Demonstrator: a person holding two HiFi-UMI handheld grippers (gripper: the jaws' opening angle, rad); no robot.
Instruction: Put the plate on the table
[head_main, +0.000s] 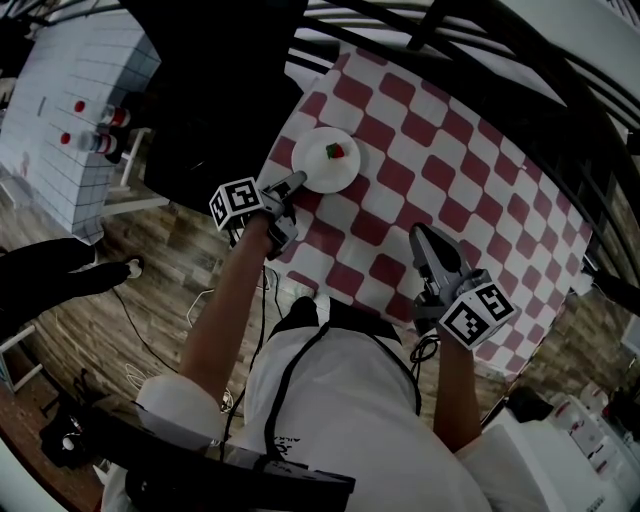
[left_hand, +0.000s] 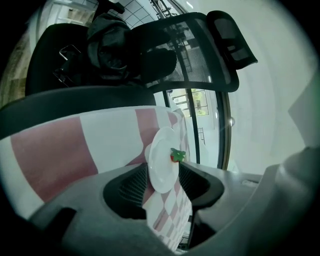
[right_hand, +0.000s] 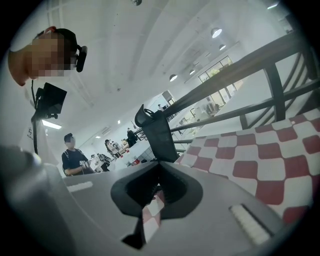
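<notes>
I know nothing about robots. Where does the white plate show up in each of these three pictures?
Head view: the plate lies near the upper-left edge of the checked tablecloth, just off the tip of the left tongs.
Left gripper view: the plate is at the centre, seen between the open left tongs.
Right gripper view: not in it.
Shared landmark: the checked tablecloth, which all three views show.

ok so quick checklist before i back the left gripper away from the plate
1. Plate lying flat on the checked table: ok
2. Left gripper jaws apart, pads off the plate: ok
3. Rim out from between those jaws: not ok, it sits between them
4. Red and green piece resting on the plate: ok
5. Plate inside the table edge: ok, though close to it
6. Right gripper shut, empty, apart from the plate: ok
</notes>
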